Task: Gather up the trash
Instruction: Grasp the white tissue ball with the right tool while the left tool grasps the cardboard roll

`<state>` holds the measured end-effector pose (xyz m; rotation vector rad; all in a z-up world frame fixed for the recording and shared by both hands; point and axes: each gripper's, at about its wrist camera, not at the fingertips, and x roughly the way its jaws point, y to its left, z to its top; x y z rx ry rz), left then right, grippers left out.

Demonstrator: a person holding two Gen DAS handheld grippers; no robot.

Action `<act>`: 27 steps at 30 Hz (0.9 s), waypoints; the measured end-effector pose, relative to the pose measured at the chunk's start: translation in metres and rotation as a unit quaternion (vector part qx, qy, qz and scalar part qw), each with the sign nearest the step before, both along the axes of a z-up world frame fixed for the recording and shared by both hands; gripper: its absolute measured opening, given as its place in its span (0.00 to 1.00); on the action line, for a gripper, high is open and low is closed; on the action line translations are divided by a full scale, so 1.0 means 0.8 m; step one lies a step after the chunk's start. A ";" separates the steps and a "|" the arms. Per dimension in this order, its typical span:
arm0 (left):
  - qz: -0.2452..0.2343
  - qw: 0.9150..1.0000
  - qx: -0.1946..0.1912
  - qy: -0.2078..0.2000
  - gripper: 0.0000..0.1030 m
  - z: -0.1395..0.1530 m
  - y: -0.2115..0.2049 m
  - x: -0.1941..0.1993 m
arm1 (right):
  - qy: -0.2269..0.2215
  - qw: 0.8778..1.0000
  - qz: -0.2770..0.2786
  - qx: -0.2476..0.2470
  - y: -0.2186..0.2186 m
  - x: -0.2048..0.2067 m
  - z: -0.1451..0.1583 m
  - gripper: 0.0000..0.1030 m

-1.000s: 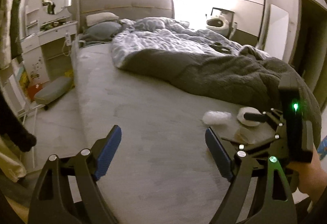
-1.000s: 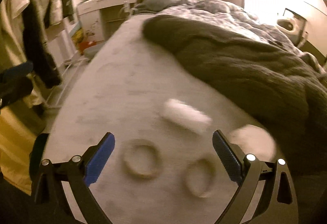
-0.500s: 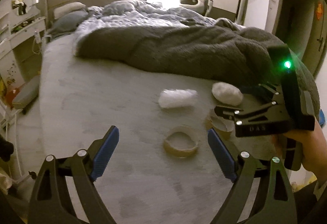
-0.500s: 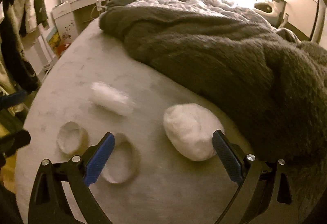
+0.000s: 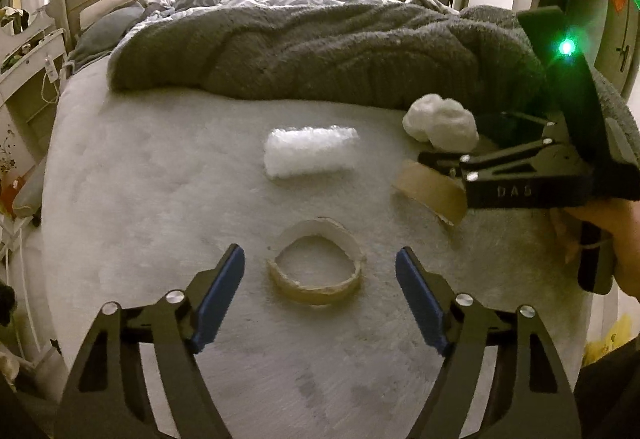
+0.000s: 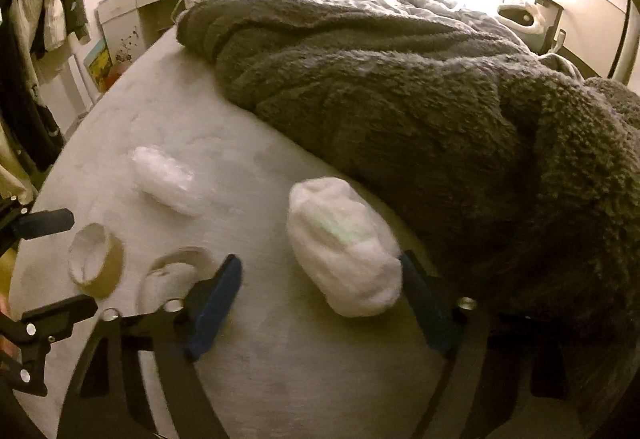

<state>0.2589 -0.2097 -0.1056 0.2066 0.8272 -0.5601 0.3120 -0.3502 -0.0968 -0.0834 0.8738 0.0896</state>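
**A:** Four bits of trash lie on the bare sheet (image 5: 160,167) at the near end of the bed, and you've lined each tool up on its own piece. Why that split?

**B:** Your left gripper (image 5: 320,279) frames the flattened tape ring (image 5: 316,267), which sits between its blue pads with a gap on both sides. Its jaws have just been closing but are not yet pressing on the ring.

**A:** And your right gripper (image 6: 320,291)?

**B:** It straddles the white wad (image 6: 344,247) beside the grey blanket (image 6: 400,99). Those jaws have just been closing too. The wad looks to brush the right pad while the left pad stands clear, so I'd call it not yet gripped.

**A:** What about the rest?

**B:** The bubble wrap roll (image 5: 310,151) lies farther up the sheet, near the blanket's edge, and the second cardboard ring (image 5: 430,193) is to the right, partly hidden under your right tool in the left view. Neither is touched.

**A:** Why come in steeply from above?

**B:** Likely so the pads can drop beside each piece on the soft sheet. The wad should squash easily; the ring is thin and may fold.
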 end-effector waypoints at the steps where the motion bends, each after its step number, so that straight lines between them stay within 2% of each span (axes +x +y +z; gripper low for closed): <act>1: 0.001 1.000 0.003 0.000 0.77 -0.003 -0.002 0.001 | 0.001 1.000 -0.001 0.001 -0.004 0.000 -0.001 0.73; 6: 0.009 1.000 0.010 -0.001 0.69 -0.011 -0.009 0.004 | 0.004 1.000 -0.006 0.000 -0.014 -0.001 0.000 0.63; 12: 0.026 1.000 0.007 0.006 0.58 -0.018 -0.009 0.014 | 0.001 1.000 -0.023 0.004 -0.031 0.000 0.002 0.39; 21: 0.036 0.999 0.008 0.003 0.50 -0.021 -0.008 0.013 | -0.015 0.999 -0.021 0.032 -0.035 -0.004 0.015 0.33; 27: 0.070 0.997 -0.009 -0.018 0.50 -0.003 0.014 0.007 | -0.031 0.997 -0.025 0.064 -0.038 -0.010 0.036 0.32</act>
